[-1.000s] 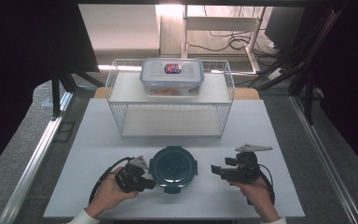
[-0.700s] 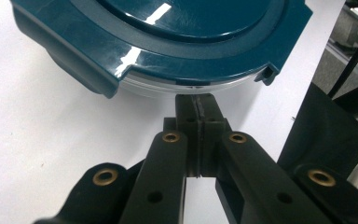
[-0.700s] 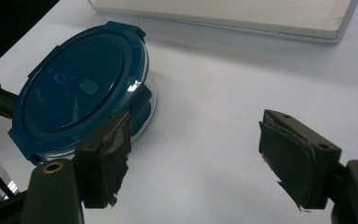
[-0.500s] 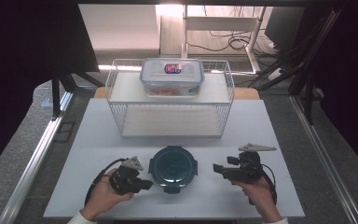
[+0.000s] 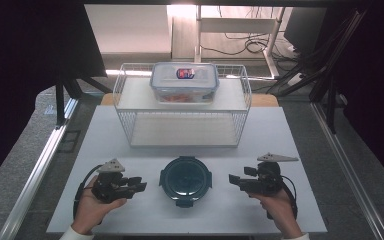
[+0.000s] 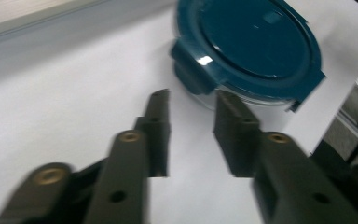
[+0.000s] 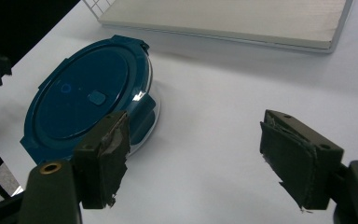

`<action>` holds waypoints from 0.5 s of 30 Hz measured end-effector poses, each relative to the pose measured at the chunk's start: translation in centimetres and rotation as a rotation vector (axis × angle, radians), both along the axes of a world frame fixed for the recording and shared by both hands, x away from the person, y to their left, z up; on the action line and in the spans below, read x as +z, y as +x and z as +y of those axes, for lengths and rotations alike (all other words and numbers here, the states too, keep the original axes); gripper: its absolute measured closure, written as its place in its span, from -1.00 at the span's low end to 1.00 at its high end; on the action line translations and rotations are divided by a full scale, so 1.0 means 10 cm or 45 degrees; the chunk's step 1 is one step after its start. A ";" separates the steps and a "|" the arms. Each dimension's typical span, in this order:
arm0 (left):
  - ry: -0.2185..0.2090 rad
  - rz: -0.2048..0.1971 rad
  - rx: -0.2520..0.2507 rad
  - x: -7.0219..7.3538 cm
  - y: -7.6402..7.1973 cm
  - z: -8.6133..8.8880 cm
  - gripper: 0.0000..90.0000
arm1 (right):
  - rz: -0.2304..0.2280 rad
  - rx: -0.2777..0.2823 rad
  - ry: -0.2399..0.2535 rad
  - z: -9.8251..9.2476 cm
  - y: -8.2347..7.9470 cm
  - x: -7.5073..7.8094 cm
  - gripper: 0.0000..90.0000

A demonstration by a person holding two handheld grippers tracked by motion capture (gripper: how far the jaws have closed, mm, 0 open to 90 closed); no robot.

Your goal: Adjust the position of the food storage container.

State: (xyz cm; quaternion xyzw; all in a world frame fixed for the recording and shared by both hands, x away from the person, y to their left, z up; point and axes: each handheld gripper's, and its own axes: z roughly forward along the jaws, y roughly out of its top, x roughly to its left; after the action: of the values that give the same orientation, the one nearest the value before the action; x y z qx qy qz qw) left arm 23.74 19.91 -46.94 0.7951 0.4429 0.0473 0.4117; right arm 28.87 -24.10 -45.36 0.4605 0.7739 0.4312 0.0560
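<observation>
High view: round container [image 5: 185,178], dark teal clip lid; left tongs [image 5: 141,184], right tongs [image 5: 232,180] open, empty.

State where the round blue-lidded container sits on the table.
In the high view the round blue-lidded container sits near the table's front edge, between the left hand-held gripper and right hand-held gripper, before the wire basket.

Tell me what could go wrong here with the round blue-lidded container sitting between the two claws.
The left claw has just been opening, with nothing between its jaws, and sits close to a lid latch on the round container; closing there might pinch only the latch and pop it open. The right claw is open beside the container; a one-sided push could slide it across the smooth white table.
</observation>
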 end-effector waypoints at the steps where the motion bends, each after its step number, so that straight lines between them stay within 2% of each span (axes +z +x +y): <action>1: 0.000 0.007 0.019 0.00 0.01 0.02 0.24 | -0.003 0.004 -0.003 0.00 0.00 0.00 -0.48; 3: 0.008 0.033 0.054 -0.01 0.02 0.04 -0.08 | -0.007 0.005 -0.005 0.00 0.00 0.01 -0.50; 6: -0.012 0.074 0.105 -0.04 0.06 0.09 -0.37 | -0.007 0.001 -0.005 0.00 0.00 0.01 -0.54; 11: -0.072 0.126 0.182 -0.07 0.10 0.18 -0.56 | -0.009 -0.003 -0.009 -0.01 0.00 0.01 -0.57; 15: -0.106 0.124 0.219 -0.07 0.11 0.23 -0.60 | -0.006 -0.002 -0.015 0.00 0.00 0.00 -0.58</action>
State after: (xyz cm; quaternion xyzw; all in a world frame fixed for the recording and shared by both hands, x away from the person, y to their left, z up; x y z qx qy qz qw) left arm 24.89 22.19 -47.65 0.7378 0.5305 0.0252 0.4166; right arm 28.89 -24.11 -45.34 0.4598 0.7758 0.4279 0.0609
